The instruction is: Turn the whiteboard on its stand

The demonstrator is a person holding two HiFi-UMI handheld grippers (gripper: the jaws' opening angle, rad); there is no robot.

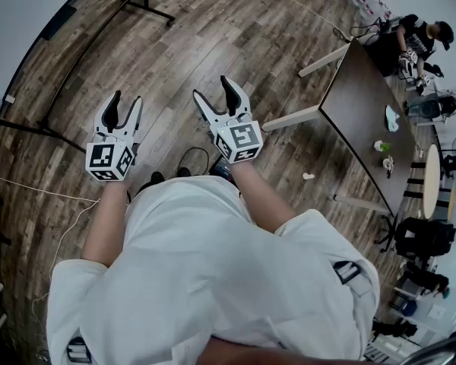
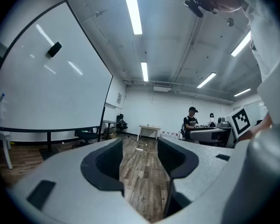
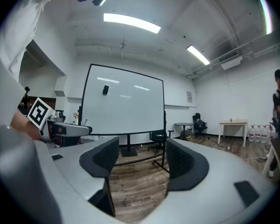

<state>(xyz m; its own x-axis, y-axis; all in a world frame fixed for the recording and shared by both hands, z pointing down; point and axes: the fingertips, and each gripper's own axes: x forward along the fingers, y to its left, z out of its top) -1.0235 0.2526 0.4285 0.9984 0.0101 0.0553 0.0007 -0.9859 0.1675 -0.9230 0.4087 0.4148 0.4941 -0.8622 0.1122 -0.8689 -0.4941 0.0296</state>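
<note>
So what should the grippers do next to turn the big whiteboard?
Probably step closer to the whiteboard first. The left gripper and right gripper are open and empty, and wooden floor separates them from its stand.

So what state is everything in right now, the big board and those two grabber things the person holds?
whiteboard: upright on its stand, face blank, nothing touching it.
small dark block: stuck high on the whiteboard's face.
left gripper: jaws open, nothing between them.
right gripper: jaws open, nothing between them.
ceiling lights: switched on.
</note>
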